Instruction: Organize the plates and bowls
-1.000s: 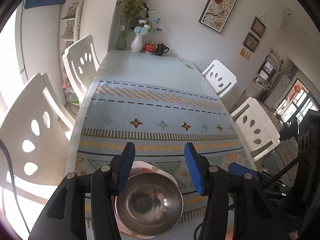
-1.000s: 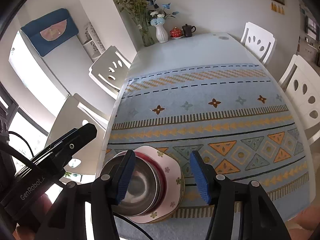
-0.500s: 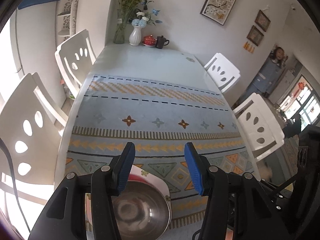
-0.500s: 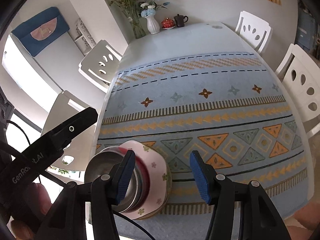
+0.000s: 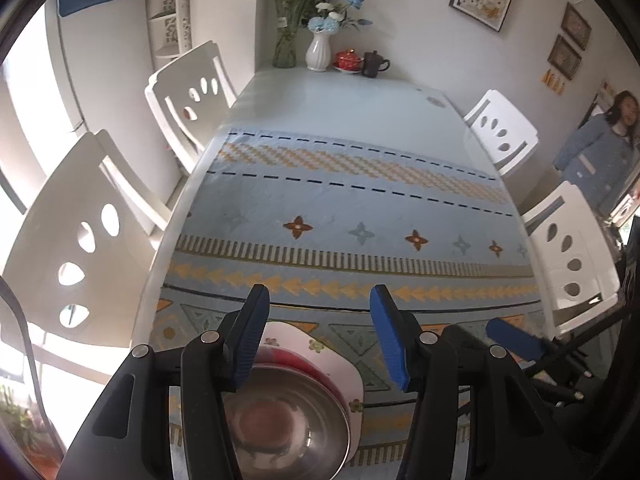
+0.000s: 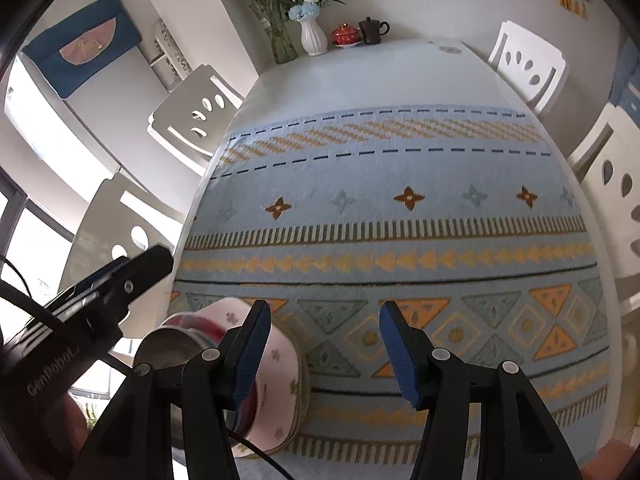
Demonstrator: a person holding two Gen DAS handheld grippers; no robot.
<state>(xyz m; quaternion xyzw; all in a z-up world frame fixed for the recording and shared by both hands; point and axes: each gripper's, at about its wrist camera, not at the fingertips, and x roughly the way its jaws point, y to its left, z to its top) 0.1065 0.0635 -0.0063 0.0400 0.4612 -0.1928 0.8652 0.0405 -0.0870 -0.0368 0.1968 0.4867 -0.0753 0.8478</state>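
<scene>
Near the front left corner of the worktop (image 5: 360, 112), a steel bowl (image 5: 284, 420) is sitting stacked inside a red-rimmed bowl (image 5: 304, 368) on a pink floral plate (image 5: 344, 376), all resting on the patterned cloth (image 6: 400, 220). Black gripper arms are hiding much of the stack in both views. Both the left gripper (image 5: 320, 336) and right gripper (image 6: 324, 354) are hovering with fingers spread wide, gripping nothing. White lettering reading "GenRobot" is showing on the left gripper's body in the right wrist view.
</scene>
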